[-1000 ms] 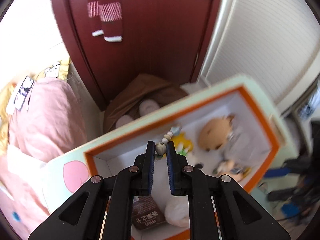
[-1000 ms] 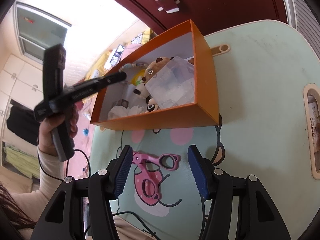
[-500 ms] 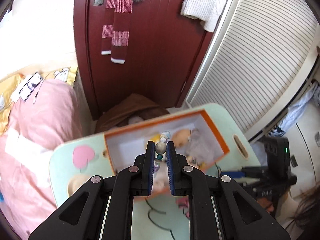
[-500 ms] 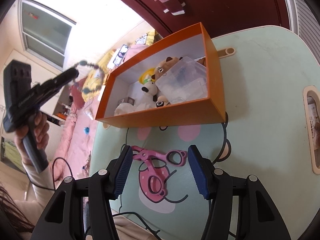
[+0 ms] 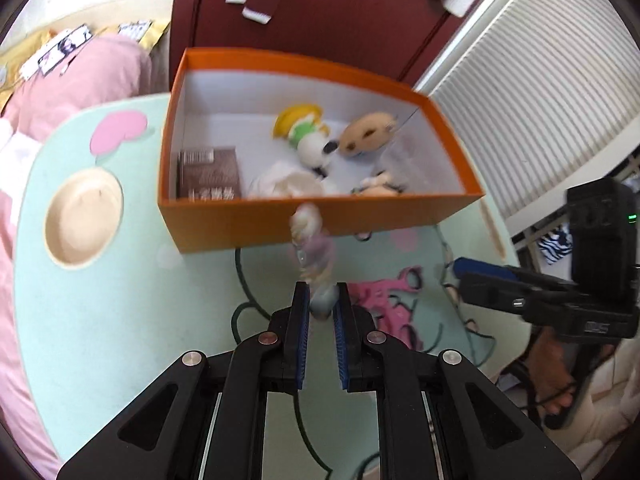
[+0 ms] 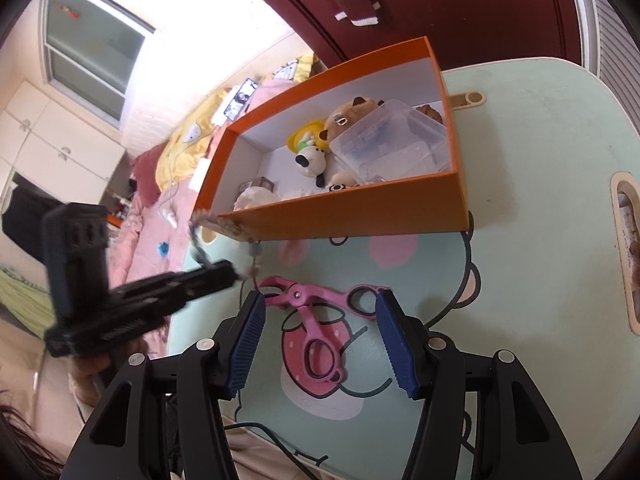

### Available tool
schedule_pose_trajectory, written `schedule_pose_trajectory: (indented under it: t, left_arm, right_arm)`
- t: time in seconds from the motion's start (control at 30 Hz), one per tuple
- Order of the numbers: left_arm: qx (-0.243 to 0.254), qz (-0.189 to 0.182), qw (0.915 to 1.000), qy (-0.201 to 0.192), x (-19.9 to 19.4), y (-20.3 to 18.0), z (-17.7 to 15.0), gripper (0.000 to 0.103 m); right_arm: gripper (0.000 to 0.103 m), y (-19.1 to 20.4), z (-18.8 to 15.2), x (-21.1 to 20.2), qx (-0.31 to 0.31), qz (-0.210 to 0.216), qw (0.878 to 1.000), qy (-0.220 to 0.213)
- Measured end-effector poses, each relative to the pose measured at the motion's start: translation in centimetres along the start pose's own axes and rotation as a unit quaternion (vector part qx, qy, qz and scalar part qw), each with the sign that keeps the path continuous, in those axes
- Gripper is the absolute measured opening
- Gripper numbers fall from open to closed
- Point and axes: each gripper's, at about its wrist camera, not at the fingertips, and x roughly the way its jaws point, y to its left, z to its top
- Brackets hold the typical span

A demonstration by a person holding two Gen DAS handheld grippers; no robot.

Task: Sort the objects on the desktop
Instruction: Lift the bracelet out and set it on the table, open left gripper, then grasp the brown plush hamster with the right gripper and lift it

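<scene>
My left gripper [image 5: 321, 303] is shut on a bead string [image 5: 311, 244], blurred and dangling in front of the orange box [image 5: 320, 220]. It also shows in the right wrist view [image 6: 224, 276], with the beads [image 6: 218, 226] swinging by the box's near left corner. The box [image 6: 360, 212] holds plush toys [image 6: 310, 162], a clear plastic case [image 6: 394, 144] and a small brown packet [image 5: 210, 174]. My right gripper [image 6: 320, 336] is open just above pink scissors [image 6: 316, 312] lying on the green table mat [image 6: 540, 220].
A round cream recess [image 5: 82, 218] sits in the table left of the box. A cream slot [image 6: 626, 248] lies at the table's right edge. A red door [image 5: 340, 20] and white blinds [image 5: 540, 80] stand behind. A pink bed [image 5: 60, 80] is at left.
My left gripper has pulled the bead string out of the box, swung high, and come back down in front of the box. The right gripper has stayed open over the scissors.
</scene>
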Motion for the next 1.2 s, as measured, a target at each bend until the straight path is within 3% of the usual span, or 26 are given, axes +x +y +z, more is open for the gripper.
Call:
schedule_pose_trajectory:
  t: [0.13,0.2,0.27,0.3,0.33,0.37,0.47,0.6,0.7,0.87,1.13,1.2]
  left_arm:
    - [-0.003,-0.001,1.0000,-0.007,0.7,0.0,-0.8,0.013]
    - [-0.010,-0.010,0.9998,-0.010,0.8,0.1,-0.9,0.021]
    - [-0.024,-0.032,0.9991,-0.012,0.8,0.4,-1.0,0.052]
    - [-0.032,-0.045,0.9984,-0.014,0.6,0.6,-1.0,0.062]
    - [-0.048,-0.057,0.9970,-0.022,0.4,0.8,-1.1,0.080]
    - [-0.066,-0.068,0.9951,-0.029,0.2,1.1,-1.1,0.084]
    - [-0.105,-0.075,0.9905,-0.047,0.1,1.8,-1.4,0.084]
    - [-0.076,0.009,0.9954,-0.058,-0.2,0.9,-1.3,0.084]
    - [-0.055,0.060,0.9941,-0.072,-0.1,0.3,-1.5,0.084]
    - [-0.046,0.077,0.9916,-0.094,0.1,0.0,-1.5,0.092]
    - [0.003,0.109,0.9895,-0.094,1.5,-1.2,-2.0,0.102]
    - [0.008,0.119,0.9882,-0.096,1.8,-1.2,-2.1,0.102]
  right_arm:
    - [0.057,0.5,0.1,-0.1,-0.006,-0.007,1.000,-0.005]
    - [0.057,1.0,0.8,-0.6,-0.014,-0.010,1.000,-0.014]
    - [0.057,1.4,1.4,-1.0,-0.022,-0.013,0.999,-0.022]
    - [0.057,1.6,1.8,-1.2,-0.026,-0.014,0.999,-0.027]
    - [0.057,1.8,2.1,-1.4,-0.030,-0.015,0.999,-0.031]
    - [0.057,2.0,2.4,-1.6,-0.034,-0.017,0.999,-0.036]
    - [0.057,2.7,3.5,-2.2,-0.046,-0.023,0.997,-0.050]
    - [0.057,4.2,7.2,-1.8,-0.071,-0.096,0.990,-0.074]
    - [0.057,4.9,9.8,0.6,-0.081,-0.171,0.981,-0.051]
    - [0.057,4.8,12.4,5.5,-0.110,-0.223,0.968,0.038]
    - [0.057,4.0,14.3,12.1,-0.170,-0.295,0.926,0.164]
    - [0.047,3.1,14.2,13.2,-0.165,-0.294,0.923,0.188]
